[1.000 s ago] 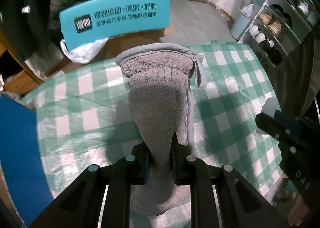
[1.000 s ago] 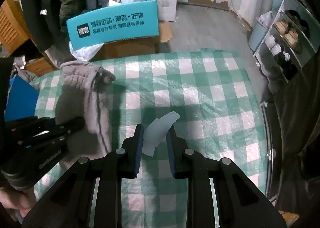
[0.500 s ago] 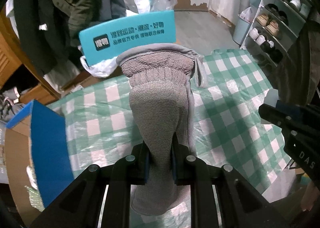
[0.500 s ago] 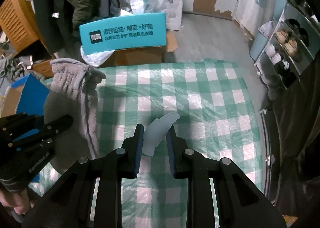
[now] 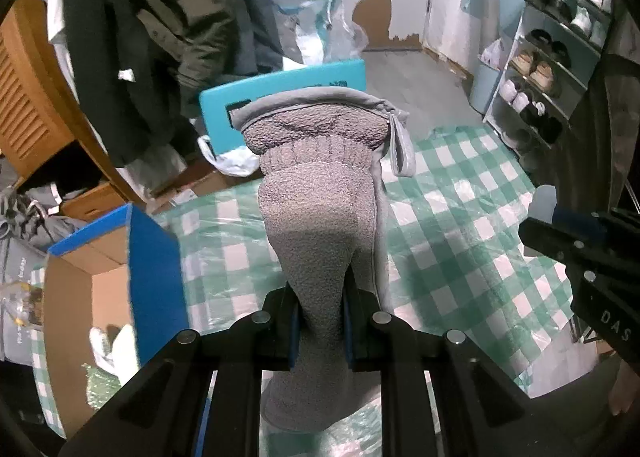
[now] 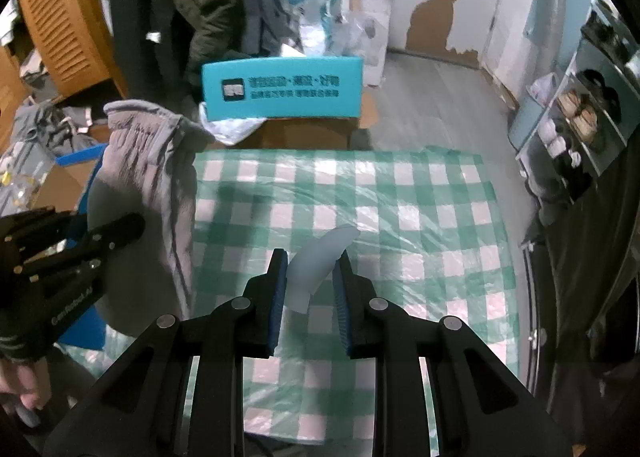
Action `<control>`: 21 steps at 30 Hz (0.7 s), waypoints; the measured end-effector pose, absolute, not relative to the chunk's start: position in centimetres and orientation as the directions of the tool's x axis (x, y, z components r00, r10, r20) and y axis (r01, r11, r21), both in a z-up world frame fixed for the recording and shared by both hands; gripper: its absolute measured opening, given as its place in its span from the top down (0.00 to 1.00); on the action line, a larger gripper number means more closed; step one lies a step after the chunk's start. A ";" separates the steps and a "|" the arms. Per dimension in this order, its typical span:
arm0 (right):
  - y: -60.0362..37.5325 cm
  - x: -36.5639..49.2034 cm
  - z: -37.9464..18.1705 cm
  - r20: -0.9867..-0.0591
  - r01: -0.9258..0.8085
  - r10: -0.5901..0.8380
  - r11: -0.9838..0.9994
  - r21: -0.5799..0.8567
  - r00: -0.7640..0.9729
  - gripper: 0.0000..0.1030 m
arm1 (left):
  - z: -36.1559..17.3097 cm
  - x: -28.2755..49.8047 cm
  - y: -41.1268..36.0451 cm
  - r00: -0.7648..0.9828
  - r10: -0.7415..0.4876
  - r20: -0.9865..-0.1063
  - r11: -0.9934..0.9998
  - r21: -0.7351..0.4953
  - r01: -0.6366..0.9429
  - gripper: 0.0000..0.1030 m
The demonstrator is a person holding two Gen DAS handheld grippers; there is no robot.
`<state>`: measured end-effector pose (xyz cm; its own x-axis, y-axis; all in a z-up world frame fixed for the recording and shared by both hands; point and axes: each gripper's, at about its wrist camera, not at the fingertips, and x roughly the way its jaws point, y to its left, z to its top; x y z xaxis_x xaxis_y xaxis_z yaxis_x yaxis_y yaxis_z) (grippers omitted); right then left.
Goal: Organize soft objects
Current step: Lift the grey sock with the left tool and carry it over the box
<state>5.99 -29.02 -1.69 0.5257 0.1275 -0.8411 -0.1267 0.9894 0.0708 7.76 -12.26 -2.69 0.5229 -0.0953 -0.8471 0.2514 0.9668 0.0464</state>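
The left gripper (image 5: 320, 321) is clamped on a fuzzy grey fleece glove (image 5: 320, 193), held up above the green-and-white checked tablecloth (image 6: 400, 193), near its left edge. To the right, the right gripper (image 6: 311, 277) pinches a small pale translucent curved strip (image 6: 320, 257) over the cloth's middle. A blue-edged cardboard box (image 5: 152, 257) sits at the left.

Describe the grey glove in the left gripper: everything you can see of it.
The grey glove looks like soft fleece: nubby pile on the face toward the left wrist camera, a ribbed band below the cuff, a smooth grey hem with a small loop at the cuff's right edge. The left gripper is shut on its narrow middle, so it bunches there and flares toward the cuff, which is held raised above the green checked tablecloth. In the right wrist view its other face shows quilted ridges. Its fingers are not distinguishable.
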 end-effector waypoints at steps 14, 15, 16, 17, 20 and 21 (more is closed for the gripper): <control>-23.3 3.3 2.1 -0.798 -0.260 0.207 0.963 0.066 0.566 0.80 | 0.7 4.5 -6.8 0.590 -0.059 -0.805 0.982 0.059 0.178 0.84; -22.8 3.2 2.2 -0.796 -0.268 0.214 0.961 0.067 0.566 0.80 | 1.0 4.3 -6.3 0.596 -0.056 -0.801 0.984 0.058 0.171 0.84; -22.4 3.2 2.4 -0.794 -0.278 0.220 0.958 0.068 0.566 0.80 | 1.2 4.2 -5.9 0.602 -0.053 -0.797 0.984 0.060 0.165 0.84; -21.8 3.2 2.5 -0.793 -0.288 0.226 0.955 0.067 0.566 0.80 | 1.5 4.0 -5.5 0.608 -0.049 -0.793 0.985 0.061 0.159 0.84; -20.4 3.2 2.8 -0.791 -0.311 0.239 0.948 0.064 0.564 0.80 | 2.2 3.5 -4.2 0.624 -0.035 -0.781 0.989 0.064 0.136 0.84; -19.9 3.3 2.9 -0.789 -0.320 0.245 0.945 0.065 0.563 0.80 | 2.4 3.3 -3.7 0.629 -0.028 -0.777 0.990 0.067 0.127 0.84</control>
